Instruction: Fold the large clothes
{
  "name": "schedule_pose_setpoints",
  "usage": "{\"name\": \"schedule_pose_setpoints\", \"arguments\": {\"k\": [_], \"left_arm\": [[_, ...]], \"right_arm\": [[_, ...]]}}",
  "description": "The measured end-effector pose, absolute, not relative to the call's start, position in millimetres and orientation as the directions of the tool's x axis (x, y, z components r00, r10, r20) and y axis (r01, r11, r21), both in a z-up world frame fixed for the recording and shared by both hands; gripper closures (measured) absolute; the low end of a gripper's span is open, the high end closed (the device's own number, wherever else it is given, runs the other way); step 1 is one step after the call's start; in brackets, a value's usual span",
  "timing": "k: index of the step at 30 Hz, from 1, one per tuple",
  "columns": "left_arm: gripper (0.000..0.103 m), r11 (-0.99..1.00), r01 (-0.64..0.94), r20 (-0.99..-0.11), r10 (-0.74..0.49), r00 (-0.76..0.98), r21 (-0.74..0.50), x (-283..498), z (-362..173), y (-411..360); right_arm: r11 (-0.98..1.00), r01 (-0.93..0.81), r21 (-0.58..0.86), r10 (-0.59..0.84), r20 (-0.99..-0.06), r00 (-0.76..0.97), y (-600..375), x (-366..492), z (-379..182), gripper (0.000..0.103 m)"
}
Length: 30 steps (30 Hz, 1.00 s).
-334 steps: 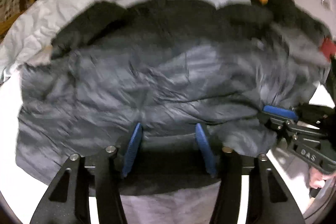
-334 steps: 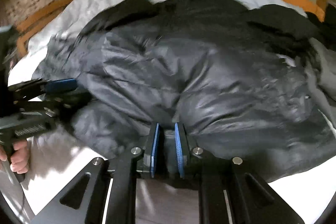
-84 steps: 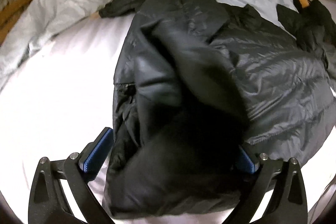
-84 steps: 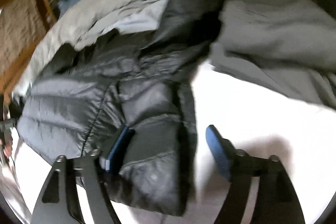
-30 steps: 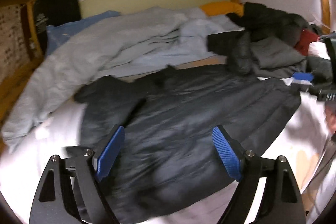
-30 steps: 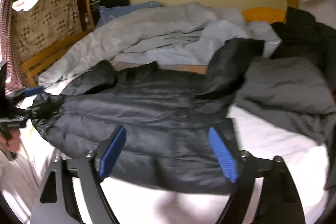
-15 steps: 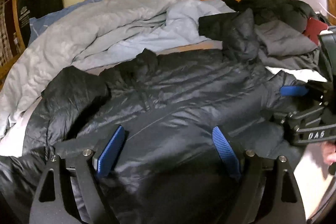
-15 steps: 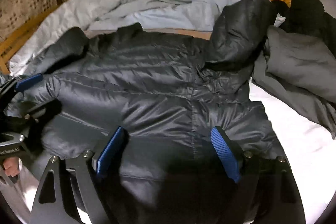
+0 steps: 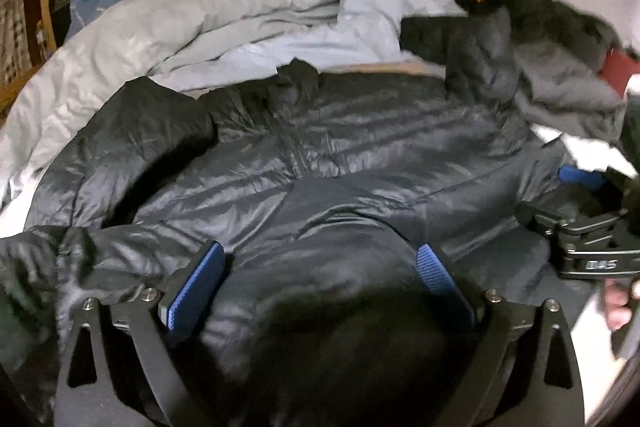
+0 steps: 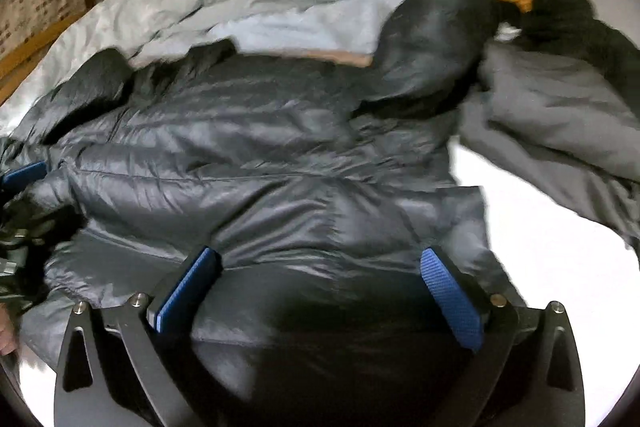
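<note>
Fingers of both grippers spread wide over a dark puffer jacket on the bed.

Left gripper [image 9: 318, 277] and right gripper [image 10: 320, 287] have just been opening; their blue pads stand far apart, the jacket's [image 9: 360, 163] near hem bulging up between them with nothing pinched. It lies spread flat on the white bed sheet [image 10: 552, 267], collar towards the rumpled pale-blue duvet [image 9: 240, 23], one sleeve propped up at the far right beside a grey garment [image 10: 560, 119].

Left black two-finger tool [image 9: 318, 279] with blue pads angled downward, jaws just opened wide, right black blue-padded tool [image 10: 320, 283] likewise, gripping nothing
</note>
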<state>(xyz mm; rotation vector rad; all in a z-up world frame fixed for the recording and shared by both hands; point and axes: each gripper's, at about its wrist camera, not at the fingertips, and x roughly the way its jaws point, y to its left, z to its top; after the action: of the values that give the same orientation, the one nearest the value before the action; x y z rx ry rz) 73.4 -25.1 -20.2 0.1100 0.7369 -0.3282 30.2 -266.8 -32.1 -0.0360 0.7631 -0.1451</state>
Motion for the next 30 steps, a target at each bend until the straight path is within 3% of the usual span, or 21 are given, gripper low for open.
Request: {"name": "schedule_pose_setpoints", "arguments": {"k": [3,6,13,18,24,30], "left_arm": [[0.006,0.939,0.325,-0.655,-0.316,0.686,-0.113,65.0,-3.4,-4.7],[0.006,0.958,0.267,-0.607,-0.275,0.746,-0.106,56.6,17.3,21.2],[0.008,0.988,0.090,-0.536,-0.142,0.832,-0.122,54.5,32.2,97.2],[0.026,0.998,-0.029,-0.596,-0.009,0.803,-0.055,70.9,-1.9,130.5],[0.023,0.997,-0.066,-0.621,0.031,0.783,-0.034,78.9,-37.8,143.6],[0.022,0.995,-0.082,-0.635,0.104,0.766,0.064,84.1,-42.8,129.9]], "right_arm": [[0.985,0.127,-0.118,-0.173,-0.682,0.711,-267.7,27.4,-26.8,0.001],[0.982,0.110,-0.152,-0.184,-0.663,0.726,-272.5,23.9,-26.9,0.001],[0.989,0.131,-0.067,-0.141,-0.698,0.702,-287.2,26.0,-27.5,0.000],[0.981,0.168,-0.101,-0.191,-0.695,0.693,-282.4,32.7,-29.8,0.000],[0.983,0.183,-0.006,-0.133,-0.712,0.689,-292.4,38.8,-36.6,0.000],[0.983,0.184,-0.013,-0.140,-0.708,0.692,-290.3,37.2,-38.1,0.000]]}}
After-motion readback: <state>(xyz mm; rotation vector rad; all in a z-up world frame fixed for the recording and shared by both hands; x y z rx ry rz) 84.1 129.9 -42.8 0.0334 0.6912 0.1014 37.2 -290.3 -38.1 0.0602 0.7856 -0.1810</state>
